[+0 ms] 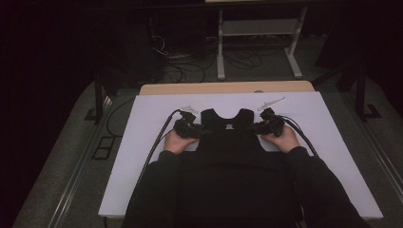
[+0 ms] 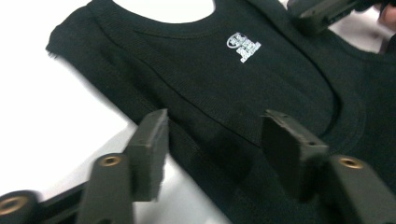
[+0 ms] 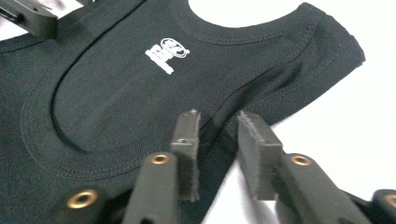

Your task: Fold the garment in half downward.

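Note:
A black sleeveless top (image 1: 228,140) lies flat on the white table (image 1: 142,142), neck hole at the far side, with a small white logo (image 2: 243,45) below the neckline. My left gripper (image 1: 204,133) stands at its left armhole. In the left gripper view it (image 2: 217,140) is open wide, one jaw over the table and one over the fabric. My right gripper (image 1: 255,128) is at the right armhole. In the right gripper view it (image 3: 220,140) is open by a narrower gap, and the hemmed armhole edge of the top (image 3: 140,107) runs between the jaws.
Two small pale objects (image 1: 189,109) (image 1: 272,103) lie on the table beyond the top's shoulders. Black cables (image 1: 154,152) trail back along both sides. A wooden edge (image 1: 228,88) borders the far side; a white metal frame (image 1: 259,28) stands on the floor beyond.

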Tool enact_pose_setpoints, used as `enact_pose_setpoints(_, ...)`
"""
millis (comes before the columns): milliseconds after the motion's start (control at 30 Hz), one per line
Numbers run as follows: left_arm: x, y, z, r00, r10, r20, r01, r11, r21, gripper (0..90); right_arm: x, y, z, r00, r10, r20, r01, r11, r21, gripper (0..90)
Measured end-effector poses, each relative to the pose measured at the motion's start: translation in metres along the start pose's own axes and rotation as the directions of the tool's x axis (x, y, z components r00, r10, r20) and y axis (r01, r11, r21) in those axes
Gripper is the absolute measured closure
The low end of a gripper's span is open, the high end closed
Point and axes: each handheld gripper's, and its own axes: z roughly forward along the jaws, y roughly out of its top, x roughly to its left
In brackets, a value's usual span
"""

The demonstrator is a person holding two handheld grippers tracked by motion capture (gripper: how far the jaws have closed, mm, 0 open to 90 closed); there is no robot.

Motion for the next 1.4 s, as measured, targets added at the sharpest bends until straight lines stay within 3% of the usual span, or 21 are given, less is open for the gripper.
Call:
enact_pose_setpoints(100, -0.002, 0.001, 0.003, 0.9999, 0.0, 0.015, 0.0, 1.0, 0.004, 52.6, 0.001, 0.0, 0.0, 1.0, 0.004, -0.007, -0.004, 1.0, 0.007, 74.8)
enact_pose_setpoints(233, -0.004, 0.001, 0.004, 0.9998, 0.006, -0.018, -0.006, 1.0, 0.007, 65.9, 0.004, 0.0, 0.0, 1.0, -0.001, -0.006, 0.001, 1.0, 0.011, 79.8)
enact_pose_setpoints(333, -0.006, 0.0, 0.004, 0.9978, 0.009, -0.065, -0.009, 1.0, 0.004, 76.5, 0.005, 0.0, -0.003, 1.0, 0.004, -0.007, -0.004, 1.0, 0.01, 83.9)
enact_pose_setpoints(433, -0.007, -0.001, 0.004, 0.9979, 0.007, -0.064, -0.007, 1.0, -0.002, 84.7, 0.007, 0.0, -0.003, 1.0, -0.002, -0.003, 0.002, 1.0, 0.011, 84.9)
enact_pose_setpoints(567, -0.011, -0.001, 0.002, 0.9948, 0.038, -0.094, -0.037, 0.9992, 0.013, 87.0, 0.007, -0.002, -0.005, 0.9998, 0.01, -0.018, -0.01, 1.0, 0.005, 85.4)
enact_pose_setpoints(667, -0.012, -0.002, -0.001, 0.9934, 0.039, -0.108, -0.04, 0.9992, -0.002, 87.2, 0.006, -0.002, -0.009, 0.9994, 0.023, -0.025, -0.023, 1.0, -0.005, 85.6)
enact_pose_setpoints(867, -0.014, -0.006, -0.008, 0.9948, 0.012, -0.102, -0.018, 0.9981, -0.06, 87.3, 0.007, -0.002, -0.014, 0.9992, 0.025, -0.03, -0.025, 0.999, -0.021, 85.6)
enact_pose_setpoints(1133, -0.021, -0.013, -0.021, 0.9954, 0.026, -0.092, -0.036, 0.9927, -0.115, 87.3, 0.013, -0.001, -0.02, 0.9993, 0.015, -0.035, -0.016, 0.999, -0.046, 85.6)
enact_pose_setpoints(1400, -0.031, -0.009, -0.029, 0.9953, 0.047, -0.084, -0.058, 0.9893, -0.134, 87.3, 0.02, -0.002, -0.035, 0.9991, 0.008, -0.042, -0.011, 0.997, -0.079, 85.6)
